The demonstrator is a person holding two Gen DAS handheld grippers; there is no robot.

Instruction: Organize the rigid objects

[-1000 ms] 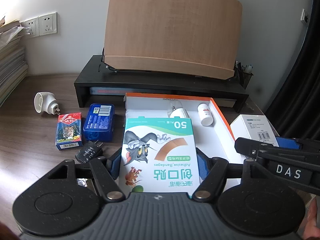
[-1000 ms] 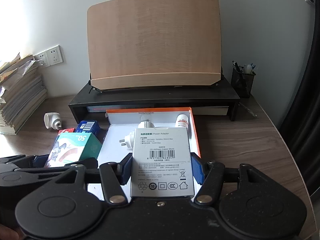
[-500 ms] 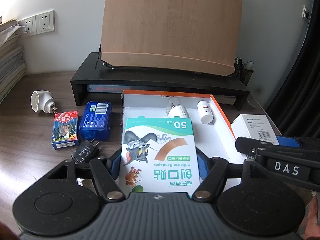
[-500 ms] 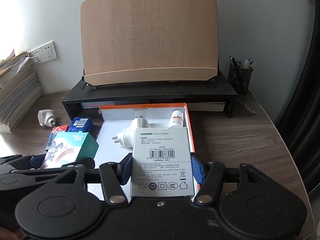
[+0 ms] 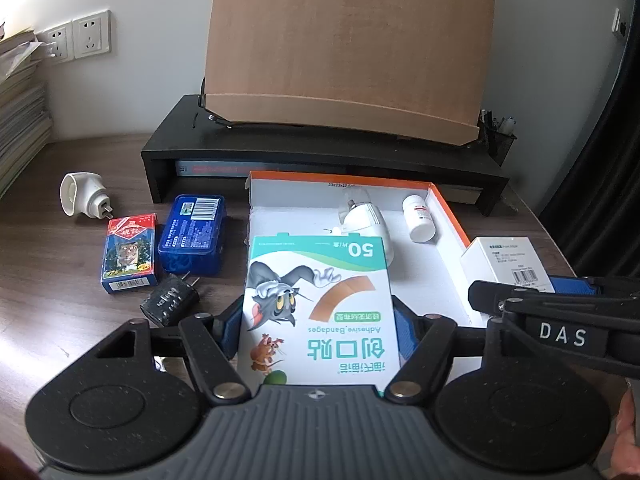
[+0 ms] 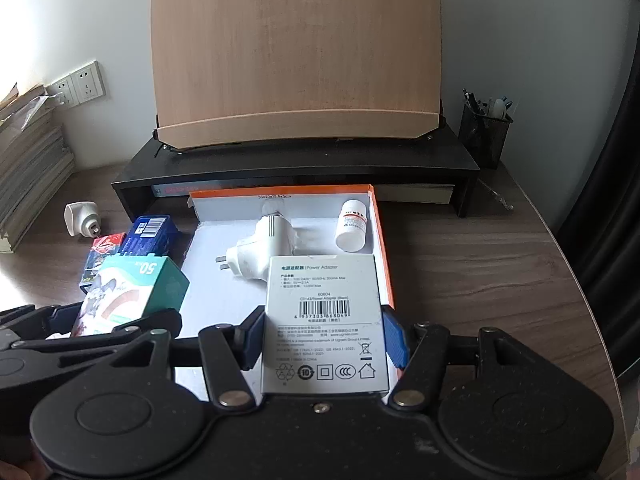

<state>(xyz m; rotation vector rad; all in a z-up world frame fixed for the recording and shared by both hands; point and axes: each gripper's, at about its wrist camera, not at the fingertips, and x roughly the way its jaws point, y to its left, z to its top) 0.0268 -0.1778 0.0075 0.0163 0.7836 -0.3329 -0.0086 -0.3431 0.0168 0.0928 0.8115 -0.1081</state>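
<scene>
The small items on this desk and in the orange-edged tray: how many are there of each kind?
Boxes: 4 - bandage box, power adapter box, blue box, card pack
Plug adapters: 3 - white one in tray, white one on desk, black one
Bottles: 1 - white bottle
Total: 8

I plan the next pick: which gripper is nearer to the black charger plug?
Left. The left gripper is just right of the black charger plug; the right gripper is beyond it.

The bandage box (image 5: 320, 308) reads "Adhesive Bandages" and "50"; beside it, the right gripper (image 5: 560, 336) reads "DAS"; the adapter box (image 6: 325, 320) reads "Power Adapter".
</scene>
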